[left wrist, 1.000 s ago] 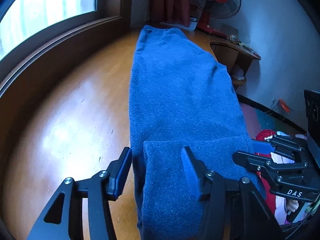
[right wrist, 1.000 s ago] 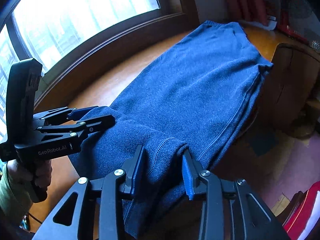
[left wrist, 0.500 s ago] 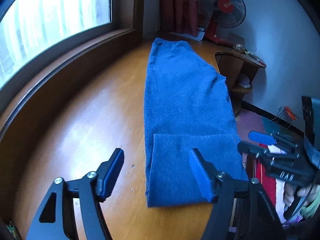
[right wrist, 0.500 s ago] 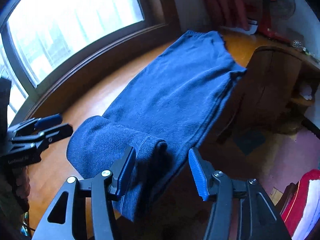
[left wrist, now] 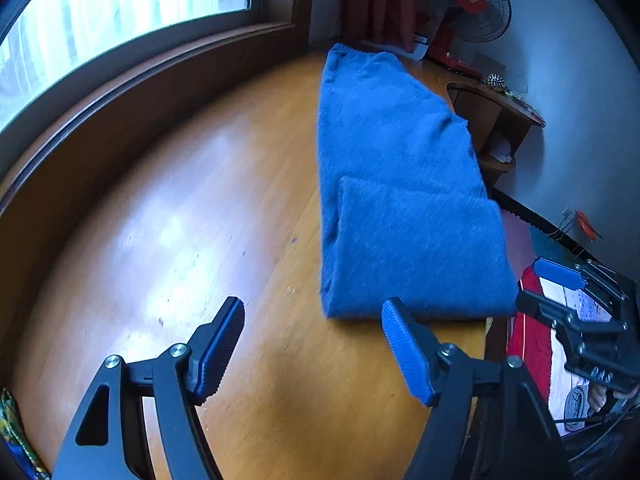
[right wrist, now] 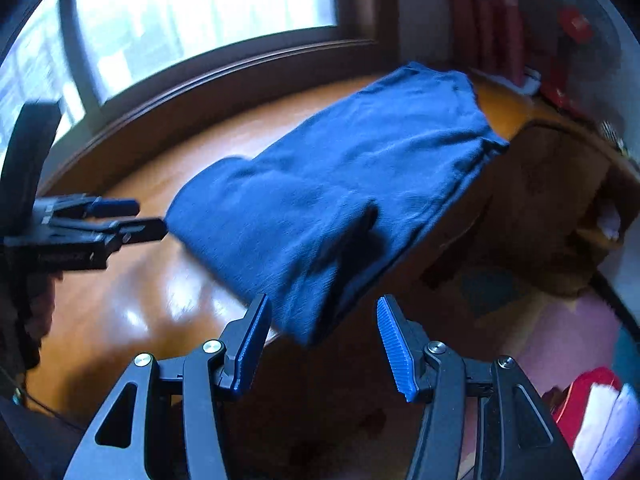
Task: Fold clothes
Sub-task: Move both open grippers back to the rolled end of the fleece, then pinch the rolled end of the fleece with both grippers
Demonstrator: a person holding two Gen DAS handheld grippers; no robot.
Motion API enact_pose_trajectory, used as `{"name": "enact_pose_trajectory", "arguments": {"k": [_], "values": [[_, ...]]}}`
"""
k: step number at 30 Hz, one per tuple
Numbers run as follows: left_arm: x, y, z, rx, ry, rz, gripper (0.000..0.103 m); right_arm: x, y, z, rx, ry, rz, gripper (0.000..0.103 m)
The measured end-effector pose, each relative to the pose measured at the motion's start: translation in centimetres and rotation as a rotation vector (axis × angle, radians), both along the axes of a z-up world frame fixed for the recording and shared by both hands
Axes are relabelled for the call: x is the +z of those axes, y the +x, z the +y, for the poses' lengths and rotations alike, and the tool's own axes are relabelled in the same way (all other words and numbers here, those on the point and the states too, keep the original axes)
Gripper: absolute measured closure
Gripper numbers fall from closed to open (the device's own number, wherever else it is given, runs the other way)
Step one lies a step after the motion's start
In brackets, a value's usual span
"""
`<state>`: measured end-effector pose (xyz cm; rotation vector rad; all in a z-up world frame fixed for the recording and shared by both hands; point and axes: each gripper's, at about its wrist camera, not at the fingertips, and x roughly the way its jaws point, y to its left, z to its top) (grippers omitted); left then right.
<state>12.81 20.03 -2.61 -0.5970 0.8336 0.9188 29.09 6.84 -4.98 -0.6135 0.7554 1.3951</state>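
A blue knit garment (left wrist: 394, 160) lies lengthwise on the wooden table (left wrist: 192, 248), its near end folded back over itself as a flap (left wrist: 420, 256). My left gripper (left wrist: 312, 348) hangs open above bare wood, just short of the fold's near edge and apart from it. In the right wrist view the garment (right wrist: 360, 184) drapes its near corner over the table edge. My right gripper (right wrist: 322, 344) stands open below that corner, with nothing between its fingers. Each gripper shows in the other's view: the right one (left wrist: 560, 292), the left one (right wrist: 116, 216).
A window with a wooden sill (left wrist: 140, 68) runs along the table's left. A red fan (left wrist: 464, 4) and curtains stand at the far end. A small wooden side table (left wrist: 496, 116) sits to the right. Red and white items (right wrist: 592, 412) lie low on the right.
Both grippers have let go of the folded end and drawn back toward me, opening wide. The flap now rests flat on the garment.
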Motion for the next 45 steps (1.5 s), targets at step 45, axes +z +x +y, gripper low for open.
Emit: {"name": "enact_pose_trajectory", "arguments": {"k": [45], "values": [[-1.8, 4.7, -0.5, -0.318, 0.034, 0.051, 0.065, -1.6, -1.7, 2.1, 0.134, 0.006, -0.063, 0.074]]}}
